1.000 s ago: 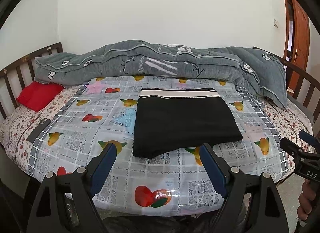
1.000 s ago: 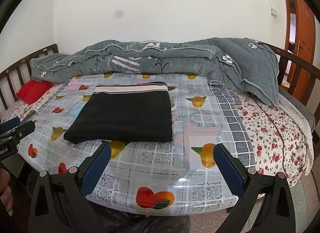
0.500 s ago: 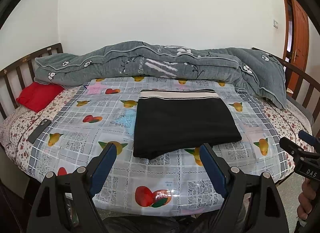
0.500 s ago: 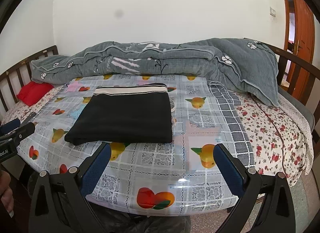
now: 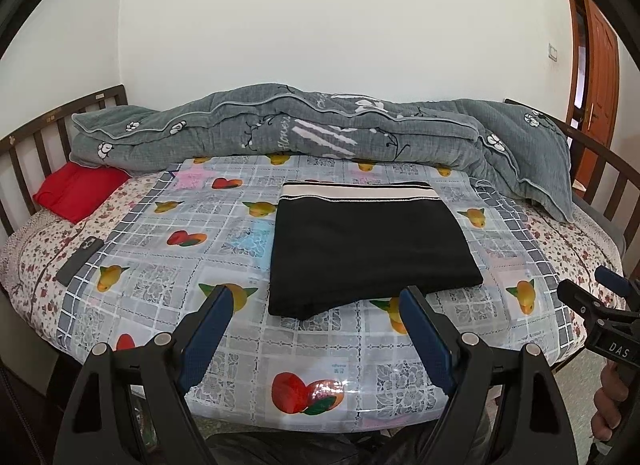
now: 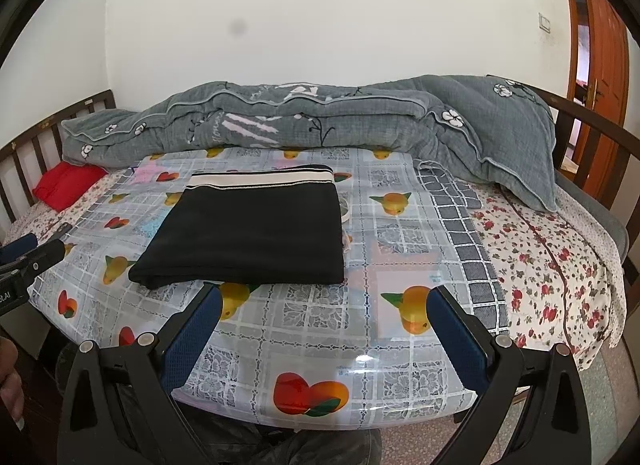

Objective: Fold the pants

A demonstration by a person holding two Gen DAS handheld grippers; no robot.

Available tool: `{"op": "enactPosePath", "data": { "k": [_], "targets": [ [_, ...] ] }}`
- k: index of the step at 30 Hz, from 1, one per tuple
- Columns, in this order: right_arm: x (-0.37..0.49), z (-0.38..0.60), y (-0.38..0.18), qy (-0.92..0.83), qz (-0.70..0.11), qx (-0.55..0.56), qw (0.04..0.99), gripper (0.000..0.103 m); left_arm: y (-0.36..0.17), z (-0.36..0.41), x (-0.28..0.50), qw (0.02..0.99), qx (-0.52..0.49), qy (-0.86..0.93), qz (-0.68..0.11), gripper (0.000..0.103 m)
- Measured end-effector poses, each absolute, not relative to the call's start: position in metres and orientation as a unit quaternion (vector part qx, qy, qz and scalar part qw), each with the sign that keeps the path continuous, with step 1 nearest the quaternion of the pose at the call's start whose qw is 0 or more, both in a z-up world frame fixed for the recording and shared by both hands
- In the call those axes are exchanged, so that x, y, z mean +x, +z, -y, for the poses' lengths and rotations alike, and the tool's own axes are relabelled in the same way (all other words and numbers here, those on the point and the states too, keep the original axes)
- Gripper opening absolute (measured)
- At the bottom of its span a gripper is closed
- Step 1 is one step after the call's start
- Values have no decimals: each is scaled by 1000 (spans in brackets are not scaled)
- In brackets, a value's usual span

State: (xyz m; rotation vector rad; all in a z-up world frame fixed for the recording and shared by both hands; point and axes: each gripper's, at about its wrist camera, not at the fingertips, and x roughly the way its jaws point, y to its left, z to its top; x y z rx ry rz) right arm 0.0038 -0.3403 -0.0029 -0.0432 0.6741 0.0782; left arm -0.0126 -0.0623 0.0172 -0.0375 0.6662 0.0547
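The black pants [image 5: 368, 249] lie folded into a flat rectangle on the fruit-print plastic cover [image 5: 168, 281] of the bed, with a cream striped waistband at the far edge. They also show in the right wrist view [image 6: 252, 233]. My left gripper [image 5: 316, 301] is open and empty, held back over the bed's near edge, short of the pants. My right gripper [image 6: 324, 301] is open and empty, also near the front edge, to the right of the pants. The right gripper's tip shows in the left wrist view [image 5: 600, 289].
A rolled grey quilt [image 5: 320, 133] lies along the far side. A red pillow [image 5: 76, 189] sits at the far left and a dark phone [image 5: 78, 261] lies left of the cover. Wooden bed rails [image 5: 36, 145] stand at both ends. A door [image 6: 600, 77] is at the right.
Both views have shifted slightly, with the grippers drawn a little back from the bed. The pants have not moved and both grippers stay open.
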Motion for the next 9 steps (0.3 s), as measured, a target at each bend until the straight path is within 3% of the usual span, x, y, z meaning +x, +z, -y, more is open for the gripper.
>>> {"op": "enactPosePath", "data": {
  "k": [9],
  "targets": [
    [2,337,-2,37,-331,-23,942,100,20,62,-11,944,-23,21,-328,84]
  ]
}}
